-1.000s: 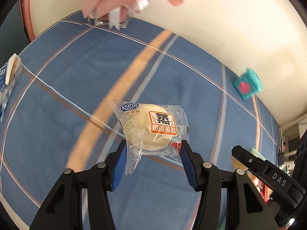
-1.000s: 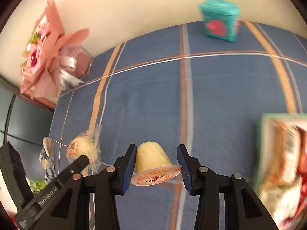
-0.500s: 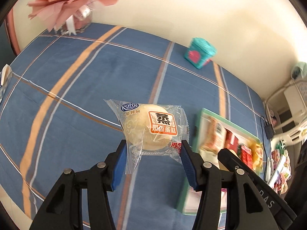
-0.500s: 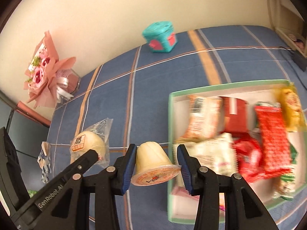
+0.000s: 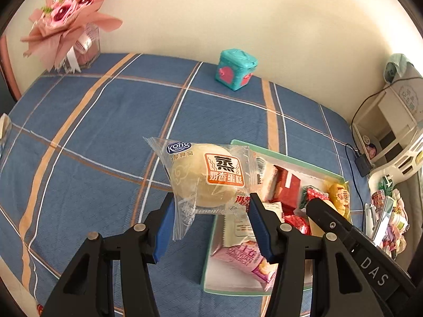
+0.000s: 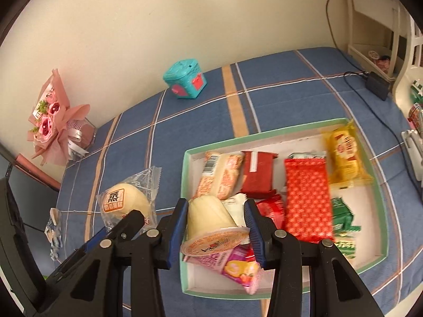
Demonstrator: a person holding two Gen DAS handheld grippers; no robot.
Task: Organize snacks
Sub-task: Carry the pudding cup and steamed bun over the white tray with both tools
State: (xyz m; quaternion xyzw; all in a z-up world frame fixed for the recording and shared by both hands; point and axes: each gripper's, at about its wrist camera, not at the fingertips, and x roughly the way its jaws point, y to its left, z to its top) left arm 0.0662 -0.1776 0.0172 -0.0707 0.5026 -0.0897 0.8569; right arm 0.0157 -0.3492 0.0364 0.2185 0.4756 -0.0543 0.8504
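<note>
Hovering at the tray's (image 6: 290, 129) near-left corner, a pudding cup (image 6: 208, 219) is being pinched by the right gripper (image 6: 215, 227). A wrapped cake (image 5: 208, 177) is being pinched by the left gripper (image 5: 210, 224), further left.

One steamed cake (image 5: 208, 177), one jelly cup (image 6: 208, 222), one tray (image 6: 380, 259)

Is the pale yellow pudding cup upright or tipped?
Tipped. The pale yellow pudding cup lies sideways in the right gripper, its printed foil lid facing the camera.
</note>
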